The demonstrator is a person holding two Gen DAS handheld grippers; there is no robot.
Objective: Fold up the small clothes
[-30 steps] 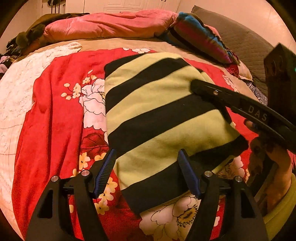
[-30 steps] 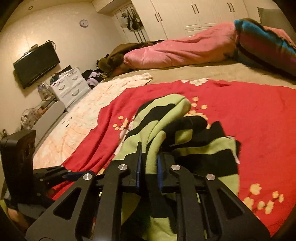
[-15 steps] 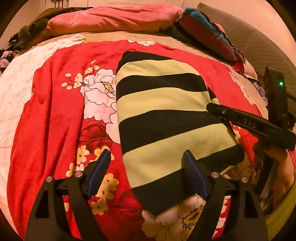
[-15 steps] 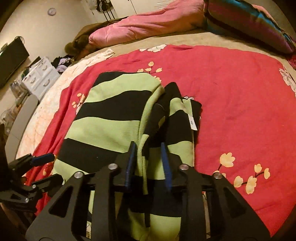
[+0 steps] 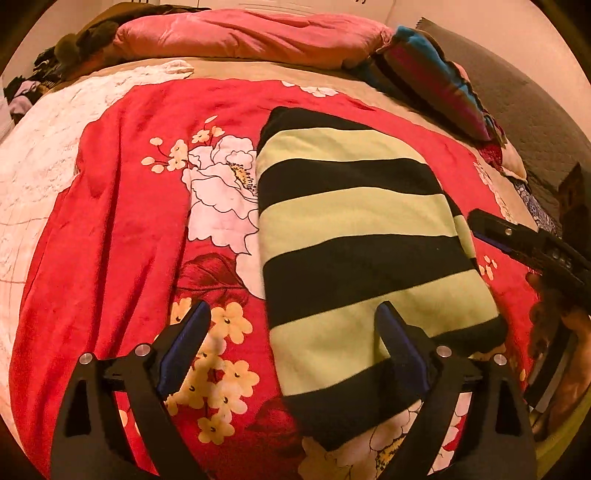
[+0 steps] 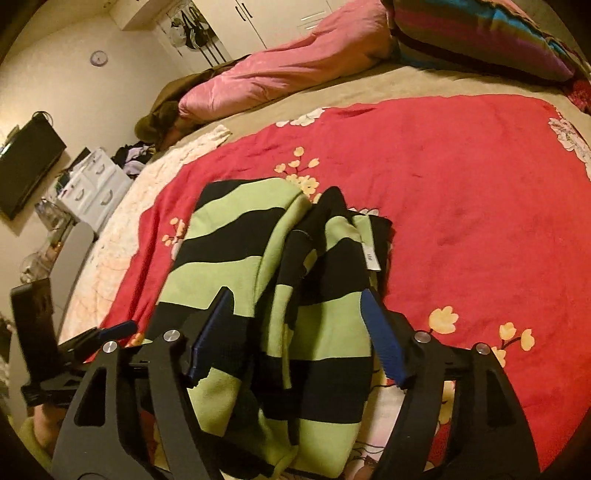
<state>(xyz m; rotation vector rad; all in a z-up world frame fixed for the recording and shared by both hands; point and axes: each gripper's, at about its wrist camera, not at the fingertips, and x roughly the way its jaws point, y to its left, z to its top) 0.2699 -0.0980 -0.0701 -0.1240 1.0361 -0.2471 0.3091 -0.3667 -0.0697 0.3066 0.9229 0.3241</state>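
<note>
A green-and-black striped garment [image 5: 354, 236] lies folded lengthwise on the red floral blanket [image 5: 110, 221]. In the right wrist view the garment [image 6: 236, 251] shows its folded layers and a white label along the right edge. My left gripper [image 5: 291, 328] is open and empty, above the garment's near left edge. My right gripper [image 6: 295, 314] is open, its fingers either side of the garment's near part, gripping nothing. It also shows in the left wrist view [image 5: 517, 240], off the garment's right edge.
A pink duvet [image 5: 251, 33] and a striped pillow [image 5: 436, 81] lie at the far end of the bed. A white quilt [image 5: 29, 177] covers the bed's left side. A dresser [image 6: 96, 184] and a wall TV [image 6: 26, 166] stand beyond the bed.
My right gripper has opened and let go of the garment's folded edge, then drawn back to the right. The garment now lies flat. My left gripper has stayed open and risen.
</note>
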